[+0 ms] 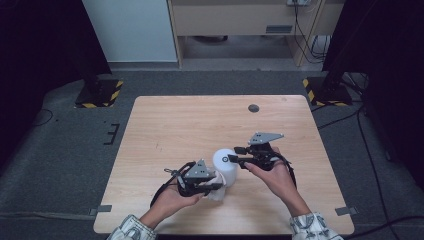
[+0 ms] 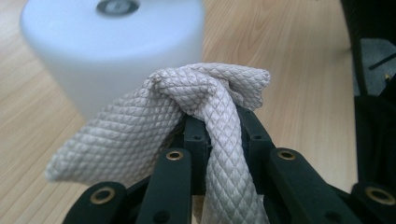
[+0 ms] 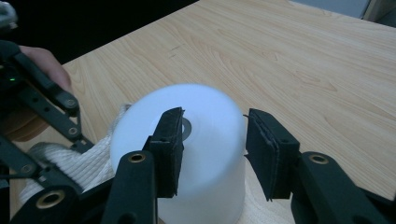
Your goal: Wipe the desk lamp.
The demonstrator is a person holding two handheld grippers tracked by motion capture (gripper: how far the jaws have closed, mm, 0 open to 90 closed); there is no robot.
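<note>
A white cylinder (image 1: 226, 166) with a small metal-ringed hole in its top stands upright on the wooden table (image 1: 200, 125), near the front middle. My left gripper (image 1: 218, 183) is shut on a bunched white quilted cloth (image 2: 140, 126), whose fold lies against the lower side of the cylinder (image 2: 112, 46). My right gripper (image 1: 233, 156) reaches in from the right. Its jaws stand apart just over the top of the cylinder (image 3: 210, 140), and nothing is pinched between the pads (image 3: 170, 140). The cloth (image 3: 88, 163) and the left gripper (image 3: 42, 116) show beyond it.
A small dark round spot (image 1: 253, 108) marks the table's far right part. Stand bases with yellow-black stripes sit on the floor at the far left (image 1: 100, 92) and far right (image 1: 325, 91). Cables trail across the floor on the right.
</note>
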